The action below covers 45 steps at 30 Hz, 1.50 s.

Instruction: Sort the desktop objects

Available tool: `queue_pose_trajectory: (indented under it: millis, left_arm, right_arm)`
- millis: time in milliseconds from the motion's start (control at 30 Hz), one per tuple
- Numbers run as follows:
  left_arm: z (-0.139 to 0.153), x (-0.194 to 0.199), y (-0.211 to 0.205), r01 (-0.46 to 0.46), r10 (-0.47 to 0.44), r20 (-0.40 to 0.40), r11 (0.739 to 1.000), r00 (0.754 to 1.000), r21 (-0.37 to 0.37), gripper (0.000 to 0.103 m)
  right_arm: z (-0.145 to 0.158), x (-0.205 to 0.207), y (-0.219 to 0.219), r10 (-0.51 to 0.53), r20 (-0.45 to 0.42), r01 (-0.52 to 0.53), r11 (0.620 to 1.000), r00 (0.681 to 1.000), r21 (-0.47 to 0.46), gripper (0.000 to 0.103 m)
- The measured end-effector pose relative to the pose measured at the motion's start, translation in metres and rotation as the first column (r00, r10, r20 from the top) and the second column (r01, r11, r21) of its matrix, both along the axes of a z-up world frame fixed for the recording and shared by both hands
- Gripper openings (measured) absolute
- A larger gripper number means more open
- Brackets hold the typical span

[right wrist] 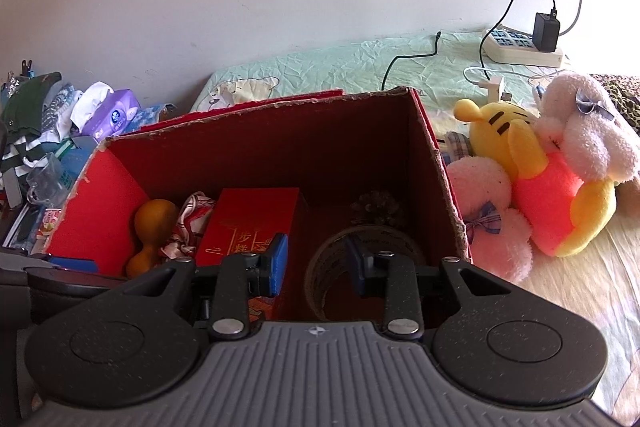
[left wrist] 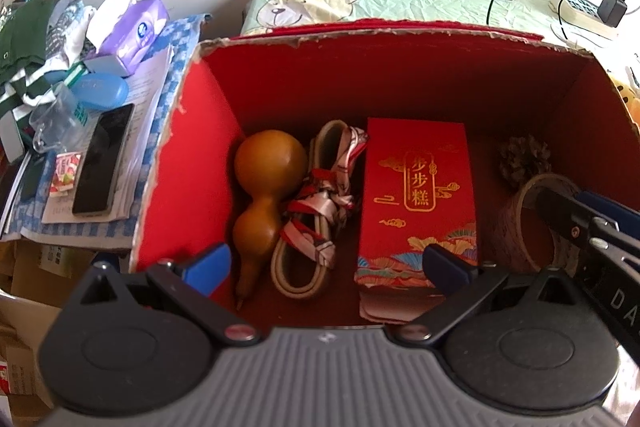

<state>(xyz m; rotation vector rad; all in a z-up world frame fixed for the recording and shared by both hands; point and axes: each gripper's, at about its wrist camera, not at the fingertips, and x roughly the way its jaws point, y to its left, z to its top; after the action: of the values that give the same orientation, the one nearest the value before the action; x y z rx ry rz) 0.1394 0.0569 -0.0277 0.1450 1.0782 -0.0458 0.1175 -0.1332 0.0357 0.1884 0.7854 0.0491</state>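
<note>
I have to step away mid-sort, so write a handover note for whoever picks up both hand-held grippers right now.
Left hand-held gripper: open, holding nothing, hovering over the red cardboard box.
Right hand-held gripper: one finger inside the tape roll, one outside; whether it grips the rim is unclear.
In the box: gourd, ribbon-wrapped strap, red gift box, pine cone, tape roll.
Left: tissue pack, phone, blue case and plush toys are outside the box.
</note>
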Motion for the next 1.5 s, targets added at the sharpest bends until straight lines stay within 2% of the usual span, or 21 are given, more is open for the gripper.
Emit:
queue_pose_trajectory:
  millis: [300,633,1133,1500]
  left_arm:
    - [-0.004,0.004,0.003,0.003,-0.003,0.006,1.0,1.0,-0.01,0.102]
    - [-0.007,0.006,0.0,-0.011,0.01,0.029,0.999,1.0,0.035,0.102]
    - [-0.012,0.007,-0.008,-0.006,0.005,0.025,0.998,1.0,0.06,0.102]
    - [-0.013,0.007,-0.01,0.006,-0.008,0.022,0.998,1.0,0.067,0.102]
  right_arm:
    - [-0.006,0.007,0.001,-0.003,-0.026,0.003,1.0,1.0,-0.003,0.034]
    - [-0.013,0.017,0.0,0.014,-0.033,-0.014,1.0,0.999,-0.001,0.033]
    - [-0.014,0.022,-0.002,0.053,-0.031,-0.052,0.998,0.998,0.026,0.031]
    - [-0.014,0.021,0.0,0.059,-0.013,-0.058,0.998,0.998,0.006,0.031]
